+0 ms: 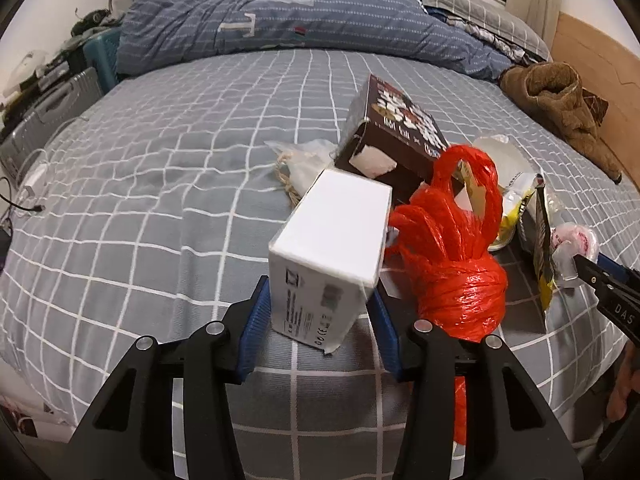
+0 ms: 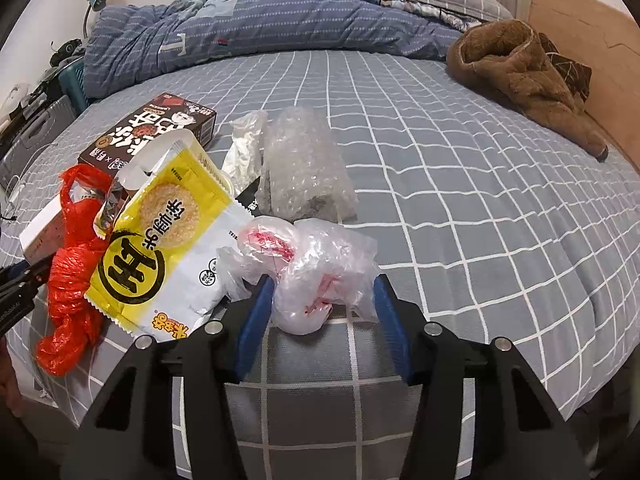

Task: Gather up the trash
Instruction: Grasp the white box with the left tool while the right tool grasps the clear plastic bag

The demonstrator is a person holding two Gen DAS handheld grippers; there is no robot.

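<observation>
Near the bed's front edge your left gripper (image 1: 320,312) pinches a white carton (image 1: 332,252) — tilted, small print on its near end — touching a knotted red plastic bag (image 1: 460,264). Your right gripper (image 2: 320,304) stands spread around a crumpled clear bag (image 2: 316,268) with red print, beside a yellow-and-white snack wrapper (image 2: 160,248) on the grey checked bedsheet (image 2: 480,200).

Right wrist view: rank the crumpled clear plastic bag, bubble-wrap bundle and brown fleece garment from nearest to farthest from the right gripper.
1. Crumpled clear plastic bag, between the right gripper's fingers.
2. Bubble-wrap bundle, just beyond, mid-bed.
3. Brown fleece garment, far right by the headboard.
</observation>
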